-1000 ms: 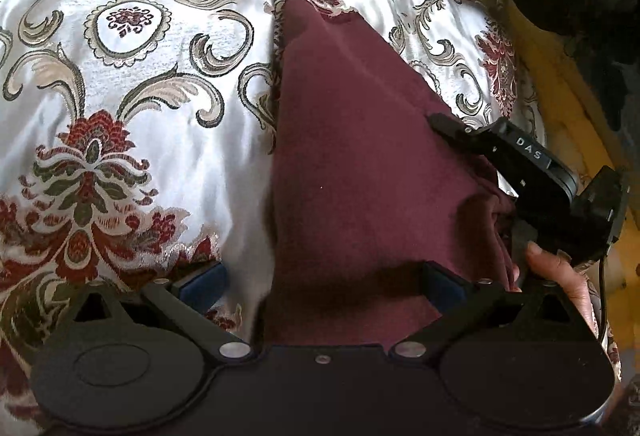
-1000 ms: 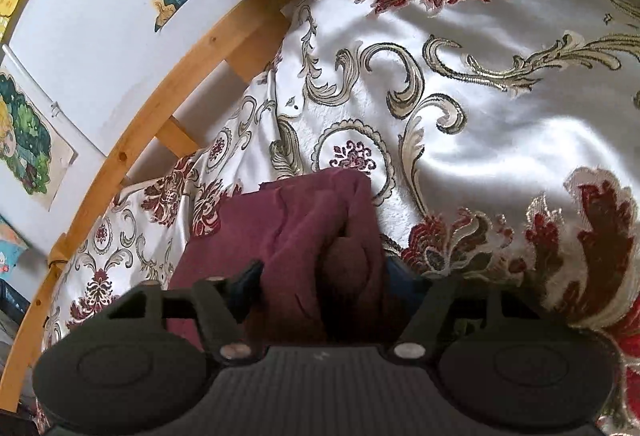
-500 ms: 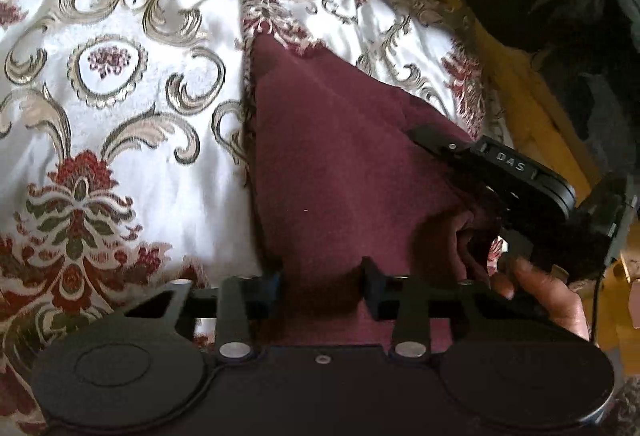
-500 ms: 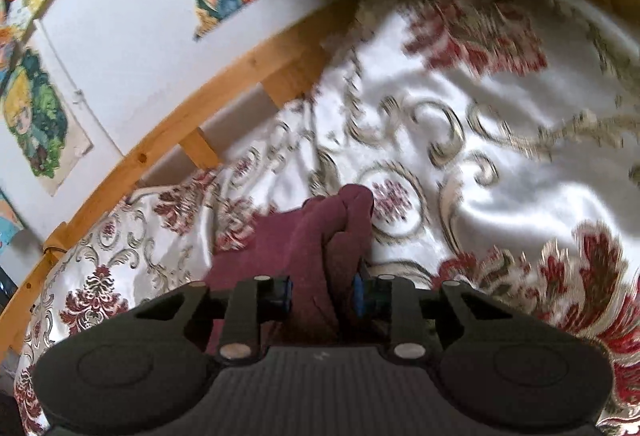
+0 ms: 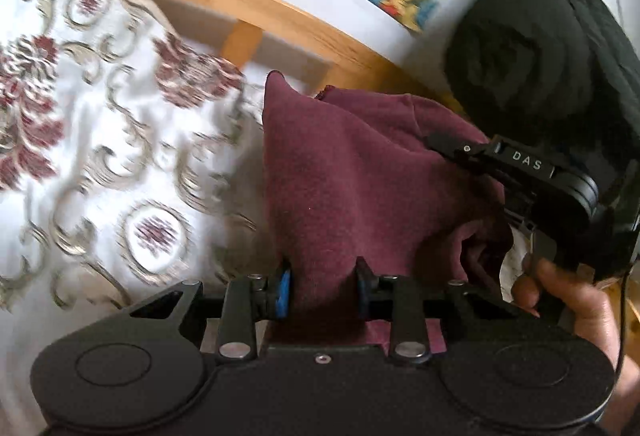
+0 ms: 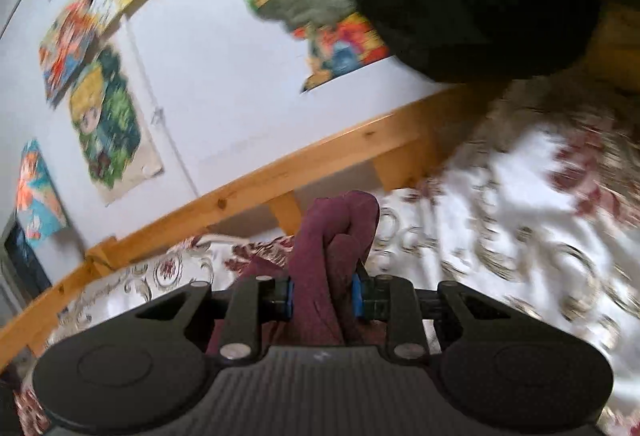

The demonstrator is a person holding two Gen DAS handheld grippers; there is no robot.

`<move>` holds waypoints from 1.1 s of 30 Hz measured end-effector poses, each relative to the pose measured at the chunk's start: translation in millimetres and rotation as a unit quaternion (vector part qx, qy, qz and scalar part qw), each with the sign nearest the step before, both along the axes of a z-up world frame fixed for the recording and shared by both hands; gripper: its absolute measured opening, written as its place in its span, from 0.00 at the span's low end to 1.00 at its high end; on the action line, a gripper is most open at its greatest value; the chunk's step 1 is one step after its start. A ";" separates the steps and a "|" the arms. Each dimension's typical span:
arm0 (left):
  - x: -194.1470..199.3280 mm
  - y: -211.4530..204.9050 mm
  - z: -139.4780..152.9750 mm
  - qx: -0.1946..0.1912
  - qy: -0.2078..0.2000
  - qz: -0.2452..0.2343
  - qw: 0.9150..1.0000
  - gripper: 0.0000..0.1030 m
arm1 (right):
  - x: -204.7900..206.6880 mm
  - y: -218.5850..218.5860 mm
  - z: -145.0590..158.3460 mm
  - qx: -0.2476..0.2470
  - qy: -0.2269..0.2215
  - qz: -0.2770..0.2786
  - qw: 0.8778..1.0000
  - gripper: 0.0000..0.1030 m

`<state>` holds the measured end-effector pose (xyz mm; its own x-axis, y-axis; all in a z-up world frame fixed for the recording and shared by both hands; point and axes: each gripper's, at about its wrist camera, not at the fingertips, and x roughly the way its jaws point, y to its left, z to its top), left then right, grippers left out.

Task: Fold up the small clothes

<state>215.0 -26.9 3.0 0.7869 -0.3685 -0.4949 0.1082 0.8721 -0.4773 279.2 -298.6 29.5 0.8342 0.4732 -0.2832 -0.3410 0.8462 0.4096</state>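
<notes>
Grippers, left (image 5: 323,286) and right (image 6: 322,294), apparently both clamp maroon garment (image 5: 360,171).

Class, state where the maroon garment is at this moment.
In both wrist views the maroon garment is held between the left tool and right tool, above the patterned bedspread.

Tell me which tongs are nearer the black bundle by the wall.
Right. The right tongs grip the maroon garment just below the black bundle; the left tongs grip its other end, farther off.
</notes>
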 end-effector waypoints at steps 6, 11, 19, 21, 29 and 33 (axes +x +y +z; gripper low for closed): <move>20.1 18.0 -22.4 -0.012 0.058 0.039 0.997 0.32 | 28.8 35.2 -26.9 -0.027 0.053 0.014 0.998 0.28; 26.2 16.8 -30.9 -0.011 0.085 0.036 0.996 0.35 | 28.1 25.4 -49.8 -0.036 0.080 -0.014 0.996 0.37; 19.7 13.3 -24.3 -0.009 0.084 0.038 0.996 0.59 | -2.8 -7.1 -47.4 -0.059 0.080 -0.047 0.994 0.64; 14.3 14.3 -19.9 -0.006 0.076 0.041 0.996 0.68 | -15.9 -14.0 -42.0 -0.055 0.075 -0.053 0.994 0.76; -26.1 7.9 21.1 0.034 0.043 0.031 0.998 0.96 | -85.6 -30.2 -16.1 -0.038 0.036 -0.065 0.997 1.00; -61.6 5.6 49.4 0.056 0.008 0.025 0.998 0.99 | -126.0 -35.7 -4.9 -0.047 0.021 -0.061 0.997 1.00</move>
<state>153.4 -21.3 52.5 0.7943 -0.2708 -0.5438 0.0559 0.9239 -0.3785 153.2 -334.2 24.6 0.8711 0.3381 -0.3563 -0.2169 0.9156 0.3385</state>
